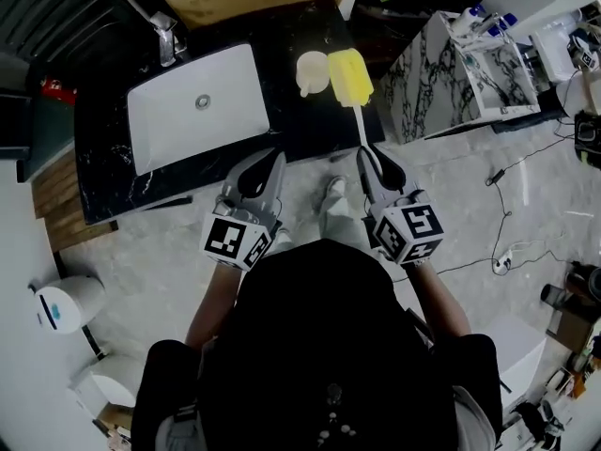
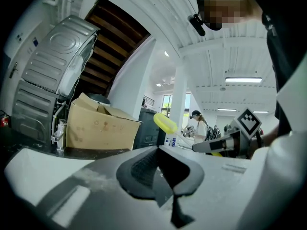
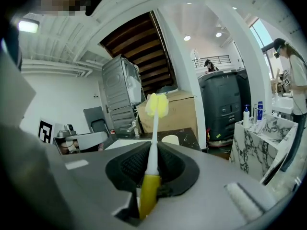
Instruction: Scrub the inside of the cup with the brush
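Now right tongs (image 1: 366,158) clamp the brush (image 1: 350,78) handle, its yellow head near the cup (image 1: 311,71); left tongs (image 1: 275,163) closed, empty

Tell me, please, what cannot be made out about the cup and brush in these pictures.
Inside of the cup: head view, too small and glaring to judge.
Its lower part: right gripper view, hidden behind the right gripper, only the rim showing.
Whether the brush head touches the cup: head view, seen from above they abut.
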Demonstrator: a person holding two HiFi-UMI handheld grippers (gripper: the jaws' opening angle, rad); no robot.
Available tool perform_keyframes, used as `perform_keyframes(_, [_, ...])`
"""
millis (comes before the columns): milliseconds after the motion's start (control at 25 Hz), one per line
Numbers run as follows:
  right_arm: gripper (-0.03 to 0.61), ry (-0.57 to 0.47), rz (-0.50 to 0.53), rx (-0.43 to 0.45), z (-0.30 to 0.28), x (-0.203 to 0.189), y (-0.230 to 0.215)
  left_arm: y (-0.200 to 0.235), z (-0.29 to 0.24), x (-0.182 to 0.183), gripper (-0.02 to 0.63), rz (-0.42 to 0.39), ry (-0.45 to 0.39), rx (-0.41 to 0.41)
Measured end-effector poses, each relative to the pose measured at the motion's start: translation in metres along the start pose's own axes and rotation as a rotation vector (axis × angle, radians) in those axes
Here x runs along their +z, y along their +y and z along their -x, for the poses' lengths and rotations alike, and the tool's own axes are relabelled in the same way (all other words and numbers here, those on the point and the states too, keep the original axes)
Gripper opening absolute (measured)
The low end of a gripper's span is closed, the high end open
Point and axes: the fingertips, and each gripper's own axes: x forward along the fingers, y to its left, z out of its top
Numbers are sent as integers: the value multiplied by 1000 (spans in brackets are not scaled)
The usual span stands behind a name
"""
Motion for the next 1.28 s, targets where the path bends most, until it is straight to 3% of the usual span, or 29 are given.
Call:
perform_keyframes(560, [43, 59, 43, 188, -75, 45, -72, 33, -86, -6, 3, -27, 30, 213])
perform_keyframes(880, [43, 119, 87, 288, -109, 51, -101, 51, -113, -31, 3, -38, 82, 323])
perform_keyframes(1280, [43, 190, 120, 352, -147, 45, -98, 71, -132, -63, 28, -8, 130, 339])
